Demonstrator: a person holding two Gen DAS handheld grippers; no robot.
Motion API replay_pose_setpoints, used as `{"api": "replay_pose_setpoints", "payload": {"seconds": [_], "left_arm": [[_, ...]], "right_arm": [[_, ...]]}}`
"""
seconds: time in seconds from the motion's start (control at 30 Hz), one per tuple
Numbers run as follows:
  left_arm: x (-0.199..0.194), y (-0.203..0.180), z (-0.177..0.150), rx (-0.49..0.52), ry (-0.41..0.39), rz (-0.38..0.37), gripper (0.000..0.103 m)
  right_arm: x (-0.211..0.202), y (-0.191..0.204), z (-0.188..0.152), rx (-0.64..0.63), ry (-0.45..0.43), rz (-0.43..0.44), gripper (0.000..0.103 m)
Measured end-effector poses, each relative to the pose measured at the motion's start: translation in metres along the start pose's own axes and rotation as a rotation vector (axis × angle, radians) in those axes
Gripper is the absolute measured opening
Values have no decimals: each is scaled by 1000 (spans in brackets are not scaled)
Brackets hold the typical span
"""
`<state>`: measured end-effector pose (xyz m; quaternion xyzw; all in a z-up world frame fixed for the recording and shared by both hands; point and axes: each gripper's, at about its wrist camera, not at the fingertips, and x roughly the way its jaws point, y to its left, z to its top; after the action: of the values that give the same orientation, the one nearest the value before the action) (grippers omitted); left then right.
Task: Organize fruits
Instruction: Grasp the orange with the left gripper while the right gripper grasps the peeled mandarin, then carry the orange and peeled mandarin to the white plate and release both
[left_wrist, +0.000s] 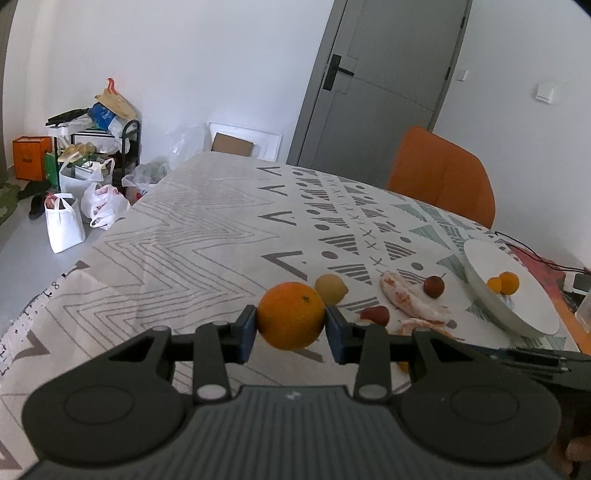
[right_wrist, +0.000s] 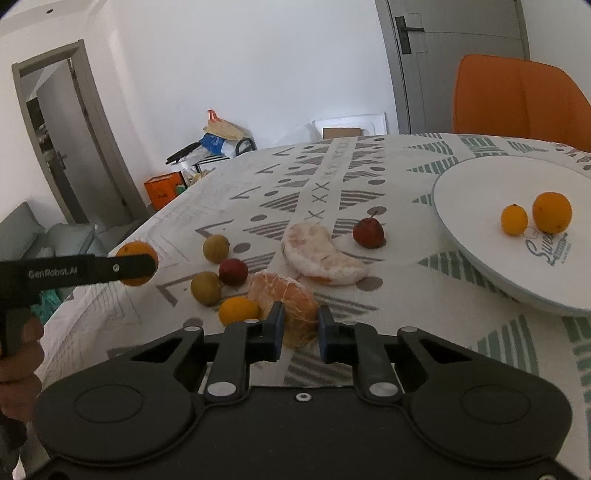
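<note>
Left wrist view: an orange (left_wrist: 290, 315) is held clamped off the table in the left gripper (left_wrist: 290, 328). A peeled mandarin (right_wrist: 291, 295) on the tablecloth (right_wrist: 236, 177) is pinched by the right gripper (right_wrist: 300, 328). Both, it is judged, are to be carried next to the white plate (right_wrist: 480, 192), where two small oranges (right_wrist: 535, 216) already lie.

Room clutter behind the bench

An orange chair (left_wrist: 443, 173) stands by the grey door (left_wrist: 384, 85); white bags (left_wrist: 64, 221) and an orange box (left_wrist: 31, 157) sit on the floor.

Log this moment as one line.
left gripper: holds orange | right gripper: shut on peeled tangerine | plate: two small fruits
</note>
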<state>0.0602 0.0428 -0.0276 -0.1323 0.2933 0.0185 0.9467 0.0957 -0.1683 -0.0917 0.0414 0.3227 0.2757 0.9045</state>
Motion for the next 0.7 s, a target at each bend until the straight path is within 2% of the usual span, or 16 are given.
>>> {"api": "replay_pose_setpoints", "payload": {"seconds": [0.07, 0.23, 0.33, 0.4, 0.7], "left_arm": [[-2, -1, -1, 2, 2, -3, 39], [-3, 0, 0, 1, -2, -2, 39], [-3, 3, 0, -4, -4, 6, 39], [-1, 6, 0, -10, 1, 11, 39], [6, 19, 2, -36, 19, 35, 39]], "right_arm": [[-2, 3, -2, -12, 13, 9, 17], [-1, 10, -3, -50, 10, 1, 26], [3, 12, -2, -64, 1, 12, 35], [6, 14, -1, -77, -3, 20, 44], [18, 21, 4, -128, -16, 9, 45]]}}
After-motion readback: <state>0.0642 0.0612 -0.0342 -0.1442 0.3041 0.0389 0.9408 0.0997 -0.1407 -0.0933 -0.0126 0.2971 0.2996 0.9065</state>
